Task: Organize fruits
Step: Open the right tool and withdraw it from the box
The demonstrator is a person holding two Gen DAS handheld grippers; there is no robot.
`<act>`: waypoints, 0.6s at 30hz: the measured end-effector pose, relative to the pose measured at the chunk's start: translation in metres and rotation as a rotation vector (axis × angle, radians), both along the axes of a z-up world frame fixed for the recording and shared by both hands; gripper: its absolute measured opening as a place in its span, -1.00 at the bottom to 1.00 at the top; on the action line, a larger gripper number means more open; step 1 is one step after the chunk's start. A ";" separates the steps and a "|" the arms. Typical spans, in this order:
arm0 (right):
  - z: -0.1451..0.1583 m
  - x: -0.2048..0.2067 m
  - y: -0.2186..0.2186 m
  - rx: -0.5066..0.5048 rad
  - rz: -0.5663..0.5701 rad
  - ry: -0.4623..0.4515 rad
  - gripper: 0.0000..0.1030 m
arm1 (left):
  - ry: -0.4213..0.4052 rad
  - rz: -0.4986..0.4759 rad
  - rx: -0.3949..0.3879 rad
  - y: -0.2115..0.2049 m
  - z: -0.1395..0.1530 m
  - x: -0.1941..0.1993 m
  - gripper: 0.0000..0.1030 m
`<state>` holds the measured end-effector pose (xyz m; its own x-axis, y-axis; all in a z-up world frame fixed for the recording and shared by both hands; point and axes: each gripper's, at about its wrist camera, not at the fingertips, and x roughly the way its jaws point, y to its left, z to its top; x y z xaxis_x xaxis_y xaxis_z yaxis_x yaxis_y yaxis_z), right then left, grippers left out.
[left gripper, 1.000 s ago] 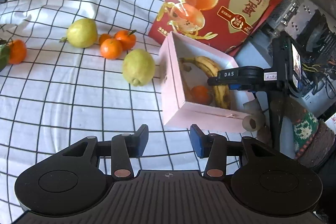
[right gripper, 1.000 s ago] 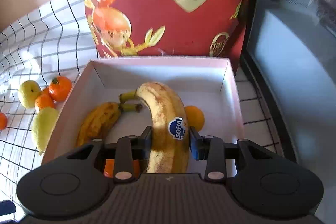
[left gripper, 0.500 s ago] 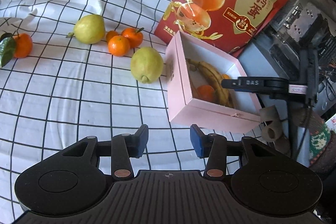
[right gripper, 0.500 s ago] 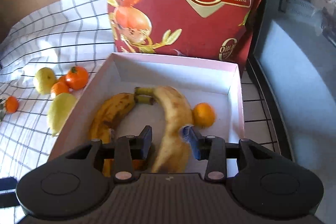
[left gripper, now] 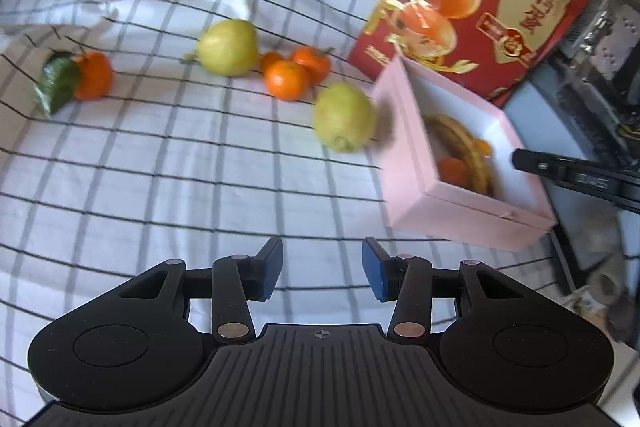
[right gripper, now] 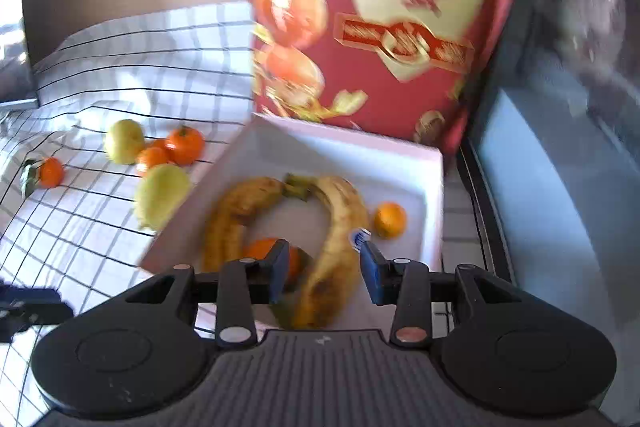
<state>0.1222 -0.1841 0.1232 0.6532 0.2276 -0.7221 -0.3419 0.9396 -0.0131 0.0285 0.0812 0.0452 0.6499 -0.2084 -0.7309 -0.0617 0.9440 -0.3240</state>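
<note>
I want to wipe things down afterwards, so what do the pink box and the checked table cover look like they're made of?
Pink box: probably cardboard, matte; thin flat walls with crisp folded edges, white inside. Checked table cover: looks like woven fabric, matte white with dark lines; it wrinkles and bunches into soft folds, so likely not plastic.

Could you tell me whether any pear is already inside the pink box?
No, both pears lie on the checked cloth outside the pink box, which holds only bananas and oranges.

White black-gridded cloth (left gripper: 160, 167), soft, creased, matt. Pink rectangular cardboard box (left gripper: 404, 147), smooth matt. Red printed gift bag (left gripper: 560, 39), glossy. Black plastic fingers (left gripper: 272, 267), matt, with blue pads.
</note>
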 end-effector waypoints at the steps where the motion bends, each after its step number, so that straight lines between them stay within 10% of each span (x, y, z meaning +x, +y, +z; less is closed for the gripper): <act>1: 0.004 -0.005 0.007 0.003 0.007 -0.015 -0.02 | -0.002 0.007 0.017 0.004 0.001 0.001 -0.06; 8: 0.007 -0.037 0.054 -0.023 0.045 -0.050 0.15 | -0.071 -0.011 0.084 0.046 0.012 0.032 -0.06; 18: 0.014 -0.047 0.113 -0.142 0.177 -0.065 0.16 | -0.140 0.157 -0.022 0.117 0.020 0.071 -0.06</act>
